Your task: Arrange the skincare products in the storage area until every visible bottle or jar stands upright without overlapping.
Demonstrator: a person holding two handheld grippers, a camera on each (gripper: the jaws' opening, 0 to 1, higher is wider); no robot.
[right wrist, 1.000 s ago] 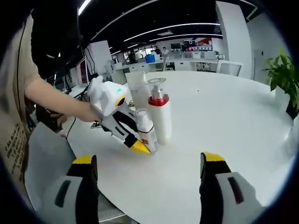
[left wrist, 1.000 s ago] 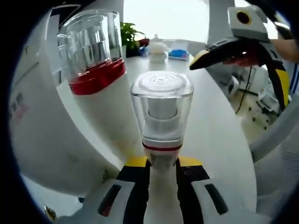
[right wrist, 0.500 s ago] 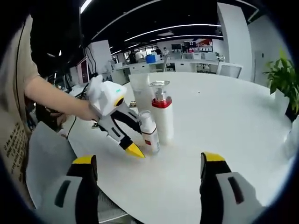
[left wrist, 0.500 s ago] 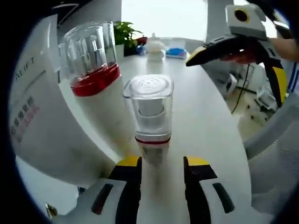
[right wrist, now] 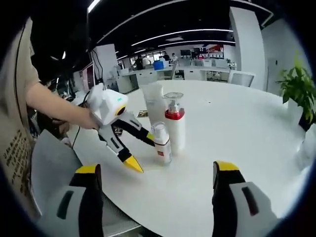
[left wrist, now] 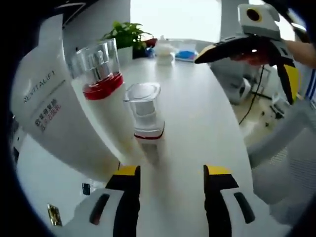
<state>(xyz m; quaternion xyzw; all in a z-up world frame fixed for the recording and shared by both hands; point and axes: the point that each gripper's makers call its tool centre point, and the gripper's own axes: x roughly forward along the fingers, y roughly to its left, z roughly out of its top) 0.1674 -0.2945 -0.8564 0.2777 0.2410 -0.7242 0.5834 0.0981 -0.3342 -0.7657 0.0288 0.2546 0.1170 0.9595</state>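
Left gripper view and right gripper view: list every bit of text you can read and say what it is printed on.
"REVITALIFT", as best it reads: on the big white tube, left gripper view.
Red characters below it on the tube: too blurred to read.
Red print on the small bottle, right gripper view: too small to read.
Tall pump bottle: no readable text.

White table (right wrist: 237,133): three upright bottles (right wrist: 174,129), clustered.
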